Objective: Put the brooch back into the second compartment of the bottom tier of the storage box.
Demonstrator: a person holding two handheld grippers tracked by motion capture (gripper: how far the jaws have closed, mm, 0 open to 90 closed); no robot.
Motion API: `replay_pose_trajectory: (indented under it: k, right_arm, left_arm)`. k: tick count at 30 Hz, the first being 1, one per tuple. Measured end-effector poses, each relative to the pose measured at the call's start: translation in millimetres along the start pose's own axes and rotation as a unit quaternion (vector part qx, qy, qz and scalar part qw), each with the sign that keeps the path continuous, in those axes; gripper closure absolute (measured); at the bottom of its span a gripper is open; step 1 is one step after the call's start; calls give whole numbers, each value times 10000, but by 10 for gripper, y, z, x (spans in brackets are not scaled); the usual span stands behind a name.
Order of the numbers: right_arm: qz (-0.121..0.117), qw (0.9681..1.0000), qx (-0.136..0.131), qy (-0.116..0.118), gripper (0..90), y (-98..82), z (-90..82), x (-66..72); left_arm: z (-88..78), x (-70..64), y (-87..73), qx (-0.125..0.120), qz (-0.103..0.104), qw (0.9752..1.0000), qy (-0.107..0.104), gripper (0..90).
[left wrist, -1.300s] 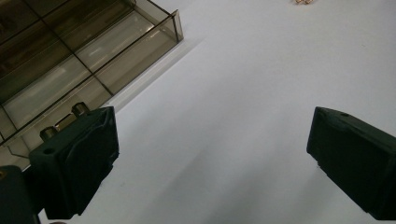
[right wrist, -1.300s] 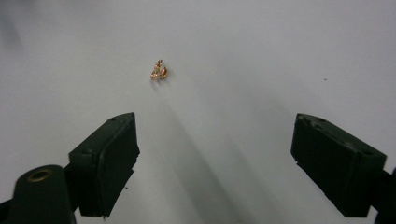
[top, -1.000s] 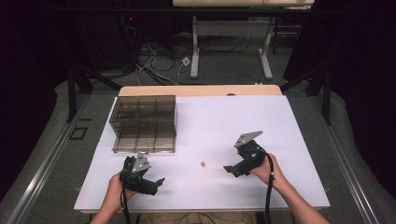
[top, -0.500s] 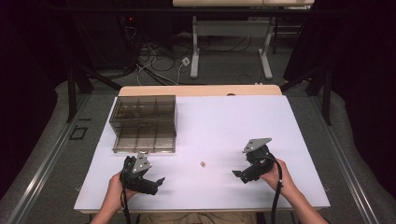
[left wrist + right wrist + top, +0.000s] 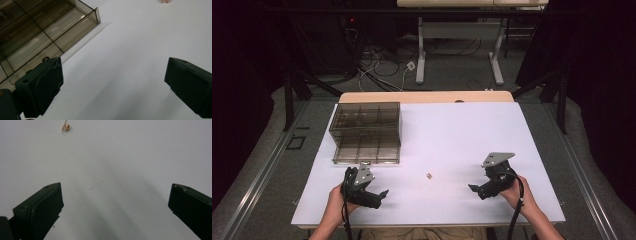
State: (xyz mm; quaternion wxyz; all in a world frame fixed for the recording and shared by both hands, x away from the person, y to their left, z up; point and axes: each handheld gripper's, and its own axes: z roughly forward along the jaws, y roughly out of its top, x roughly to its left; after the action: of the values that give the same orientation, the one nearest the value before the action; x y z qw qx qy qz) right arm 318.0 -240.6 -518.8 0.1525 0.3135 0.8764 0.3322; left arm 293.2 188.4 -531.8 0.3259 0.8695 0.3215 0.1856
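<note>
While the high view is too small to make out the little gold trinket (image 5: 429, 175), it sits on the white tabletop (image 5: 452, 130) between the left tool (image 5: 379, 196) and right tool (image 5: 476, 189), well apart from both. Left gripper view: jaws wide, empty, smoky divided box (image 5: 37, 30) cropped, trinket (image 5: 165, 1) cut off. Right gripper view: jaws wide, empty, trinket (image 5: 65, 126) far ahead, nothing between.

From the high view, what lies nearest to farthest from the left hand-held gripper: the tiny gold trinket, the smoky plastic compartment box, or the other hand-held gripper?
Measured from the left hand-held gripper:
1. Smoky transparent plastic compartment box, just ahead of it, at the table's left.
2. Tiny gold-coloured trinket, mid-table to its right; too close to the box's near edge to rank firmly.
3. Right hand-held gripper, far across at the right.
</note>
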Motion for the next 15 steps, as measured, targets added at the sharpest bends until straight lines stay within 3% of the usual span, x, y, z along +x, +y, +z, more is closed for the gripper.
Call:
replay_pose_trajectory:
  k: [5, 11, 15]
  right_arm:
    - [-43, 10000, 33, -33, 0, -26, -30, -3]
    - [-130, 9996, 164, 173, 0, -29, 29, -21]
    - [-159, 9997, 132, 156, 0, -34, 40, -61]
  left_arm:
    - [13, -7, 12, -6, 47, 10000, 28, 21]
    - [48, -29, 53, -8, 93, 10000, 0, 22]
    - [83, -61, 96, -49, 79, 10000, -16, 23]
